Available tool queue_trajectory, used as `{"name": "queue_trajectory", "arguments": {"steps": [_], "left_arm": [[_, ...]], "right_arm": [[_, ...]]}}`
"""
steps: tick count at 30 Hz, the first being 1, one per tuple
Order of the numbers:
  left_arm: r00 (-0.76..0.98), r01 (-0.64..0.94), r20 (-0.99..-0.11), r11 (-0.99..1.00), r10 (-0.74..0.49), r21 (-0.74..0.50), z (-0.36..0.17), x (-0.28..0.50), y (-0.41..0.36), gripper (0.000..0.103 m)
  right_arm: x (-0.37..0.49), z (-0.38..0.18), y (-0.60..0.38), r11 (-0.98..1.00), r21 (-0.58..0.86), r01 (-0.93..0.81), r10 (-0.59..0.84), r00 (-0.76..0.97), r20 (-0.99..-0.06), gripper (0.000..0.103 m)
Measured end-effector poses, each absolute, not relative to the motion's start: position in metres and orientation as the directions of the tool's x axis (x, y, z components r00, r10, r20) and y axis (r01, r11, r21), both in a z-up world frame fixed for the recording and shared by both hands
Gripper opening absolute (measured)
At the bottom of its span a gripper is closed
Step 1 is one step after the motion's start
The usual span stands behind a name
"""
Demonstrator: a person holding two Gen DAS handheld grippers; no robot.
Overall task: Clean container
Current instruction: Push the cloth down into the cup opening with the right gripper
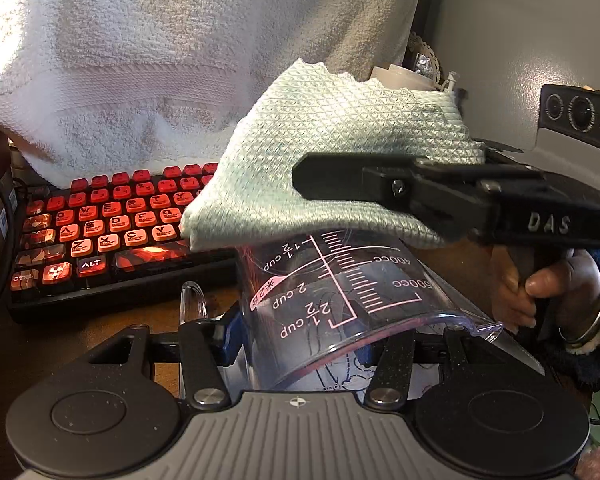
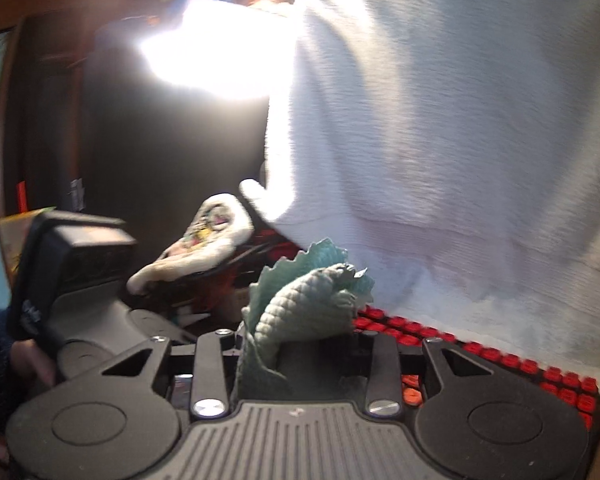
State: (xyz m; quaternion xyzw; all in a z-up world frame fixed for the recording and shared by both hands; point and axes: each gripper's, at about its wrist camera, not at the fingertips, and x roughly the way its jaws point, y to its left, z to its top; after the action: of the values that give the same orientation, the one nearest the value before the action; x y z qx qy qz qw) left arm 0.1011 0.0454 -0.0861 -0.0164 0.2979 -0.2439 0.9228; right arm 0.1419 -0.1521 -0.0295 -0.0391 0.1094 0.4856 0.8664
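A clear plastic measuring cup (image 1: 340,288) with pink scale marks lies on its side between the fingers of my left gripper (image 1: 300,344), which is shut on it near the rim. The cup's handle (image 1: 194,300) sticks out to the left. A pale green waffle cloth (image 1: 320,140) drapes over the cup's far end. My right gripper (image 1: 340,184) reaches in from the right and is shut on that cloth. In the right wrist view the cloth (image 2: 300,312) is bunched between the right gripper's (image 2: 296,344) fingers, and the cup is hidden.
A red-lit keyboard (image 1: 100,232) lies on the wooden desk (image 1: 100,340) to the left of the cup. A large white towel (image 1: 140,60) hangs behind it. A hand (image 1: 540,288) grips the right tool's handle. The left tool's housing (image 2: 84,256) stands at the left.
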Motion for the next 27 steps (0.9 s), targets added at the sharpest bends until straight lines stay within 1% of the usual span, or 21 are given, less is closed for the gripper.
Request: {"name": "queue_trajectory", "arguments": {"steps": [3,6,8,14,16,18,22,27], "left_arm": [[0.703,0.44,-0.542,0.88,-0.461,-0.178,-0.086,0.103,0.046,0.051],[0.703,0.44,-0.542,0.88,-0.461,-0.178,-0.086,0.105,0.047,0.051],[0.703,0.44,-0.542,0.88,-0.461,-0.178,-0.086,0.107,0.046,0.051],[0.703,0.44,-0.542,0.88,-0.461,-0.178,-0.086,0.106,0.046,0.051],[0.703,0.44,-0.542,0.88,-0.46,-0.178,-0.086,0.106,0.046,0.051],[0.703,0.44,-0.543,0.881,-0.46,-0.177,-0.086,0.107,0.046,0.051],[0.703,0.44,-0.543,0.881,-0.459,-0.175,-0.086,0.106,0.045,0.051],[0.703,0.44,-0.543,0.881,-0.458,-0.174,-0.086,0.106,0.045,0.051]], "right_arm": [[0.145,-0.031,-0.154,0.523,0.065,-0.85,0.838,0.498,-0.222,0.034],[0.141,-0.031,-0.151,0.507,0.055,-0.86,0.847,0.485,-0.22,0.034],[0.137,-0.032,-0.149,0.469,0.062,-0.881,0.868,0.447,-0.218,0.035],[0.118,-0.032,-0.137,0.335,0.029,-0.942,0.922,0.321,-0.219,0.035],[0.113,-0.032,-0.134,0.314,0.014,-0.949,0.927,0.303,-0.22,0.036],[0.111,-0.032,-0.133,0.312,0.001,-0.95,0.927,0.304,-0.221,0.037],[0.112,-0.031,-0.134,0.331,-0.01,-0.944,0.919,0.325,-0.226,0.033],[0.123,-0.031,-0.141,0.42,-0.005,-0.907,0.883,0.41,-0.226,0.033]]}}
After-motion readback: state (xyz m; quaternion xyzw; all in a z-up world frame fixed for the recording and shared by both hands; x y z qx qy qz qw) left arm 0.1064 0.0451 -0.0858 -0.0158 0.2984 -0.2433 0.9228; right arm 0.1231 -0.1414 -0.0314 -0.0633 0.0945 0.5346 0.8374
